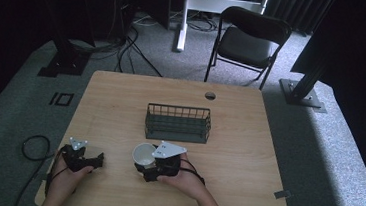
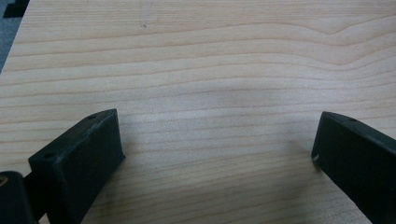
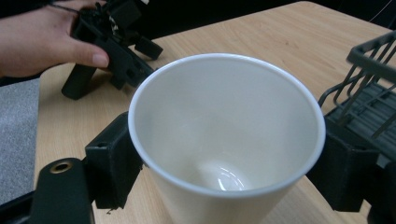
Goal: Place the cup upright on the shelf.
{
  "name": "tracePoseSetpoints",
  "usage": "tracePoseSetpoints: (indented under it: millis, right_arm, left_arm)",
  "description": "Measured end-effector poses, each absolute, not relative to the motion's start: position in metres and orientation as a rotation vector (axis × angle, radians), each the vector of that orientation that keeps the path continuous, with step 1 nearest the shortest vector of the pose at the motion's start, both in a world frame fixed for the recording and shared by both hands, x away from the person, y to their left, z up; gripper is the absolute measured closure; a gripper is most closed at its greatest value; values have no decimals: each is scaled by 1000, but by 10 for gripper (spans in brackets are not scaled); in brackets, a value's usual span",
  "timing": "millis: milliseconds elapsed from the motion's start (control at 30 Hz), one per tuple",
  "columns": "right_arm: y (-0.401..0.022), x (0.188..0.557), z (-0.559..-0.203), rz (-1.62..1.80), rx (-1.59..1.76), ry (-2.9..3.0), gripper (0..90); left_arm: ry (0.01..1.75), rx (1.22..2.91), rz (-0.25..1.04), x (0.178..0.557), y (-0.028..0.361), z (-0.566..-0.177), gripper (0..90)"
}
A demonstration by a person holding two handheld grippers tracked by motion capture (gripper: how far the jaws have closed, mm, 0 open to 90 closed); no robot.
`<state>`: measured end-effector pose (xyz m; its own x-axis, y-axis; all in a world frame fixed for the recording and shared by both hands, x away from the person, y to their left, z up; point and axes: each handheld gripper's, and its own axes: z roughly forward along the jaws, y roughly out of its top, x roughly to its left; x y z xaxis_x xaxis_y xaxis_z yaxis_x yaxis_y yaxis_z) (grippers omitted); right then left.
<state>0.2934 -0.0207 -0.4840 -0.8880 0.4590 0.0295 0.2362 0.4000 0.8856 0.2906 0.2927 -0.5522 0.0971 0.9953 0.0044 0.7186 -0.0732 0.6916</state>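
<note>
Right gripper (image 3: 219, 163) pinches the white cup (image 3: 226, 140) between its 2 jaws, cup upright with its mouth open, held near the table's (image 1: 248, 139) front edge at 6 o'clock. Wire basket (image 1: 177, 123) sits at 1 o'clock of the cup, close by; left gripper (image 2: 215, 154) at 9 o'clock, jaws spread wide over bare wood

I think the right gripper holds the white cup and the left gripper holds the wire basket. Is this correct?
Not quite. The right gripper does hold the white cup, but the left gripper holds nothing: the left gripper view shows its jaws open over bare table. The wire basket stands apart.
</note>
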Motion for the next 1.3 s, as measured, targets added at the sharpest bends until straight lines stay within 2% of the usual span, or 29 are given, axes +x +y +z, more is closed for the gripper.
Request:
tracePoseSetpoints:
  millis: [700, 1300]
  right_arm:
    - [-26, 302, -437, 1577, 617, 2344, 197]
    - [-44, 327, -397, 1579, 740, 2160, 197]
  left_arm:
    - [1675, 1851, 676, 291, 293, -552, 20]
    - [1674, 1850, 677, 291, 293, -552, 21]
